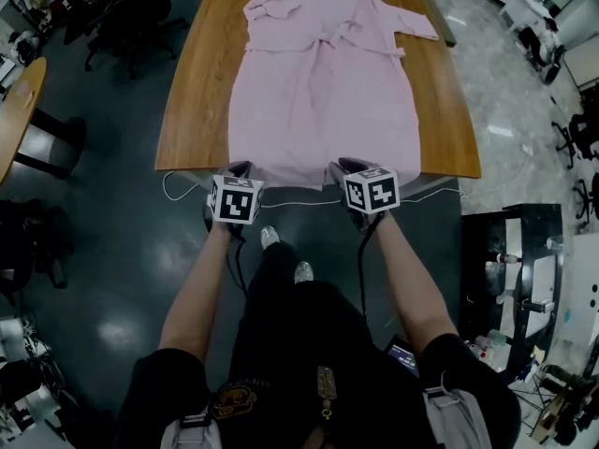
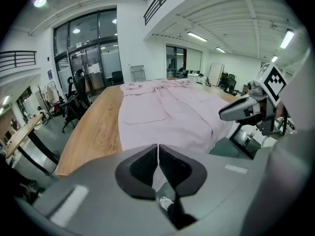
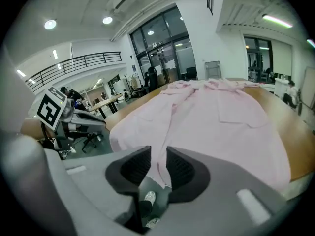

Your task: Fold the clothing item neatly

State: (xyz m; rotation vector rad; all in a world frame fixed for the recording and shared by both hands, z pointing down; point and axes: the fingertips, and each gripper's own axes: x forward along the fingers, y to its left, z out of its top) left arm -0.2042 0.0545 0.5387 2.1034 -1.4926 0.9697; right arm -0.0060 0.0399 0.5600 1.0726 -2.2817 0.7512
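Left hand-held gripper seemingly pinches the pink robe hem; right hand-held gripper stands part-open around it.

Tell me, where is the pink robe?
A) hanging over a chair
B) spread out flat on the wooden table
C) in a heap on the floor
B: the pink robe lies spread out, sleeves to the sides, on the wooden table.

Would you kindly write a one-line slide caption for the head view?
A pink robe lies spread on a wooden table, with the left gripper and right gripper at its near hem.
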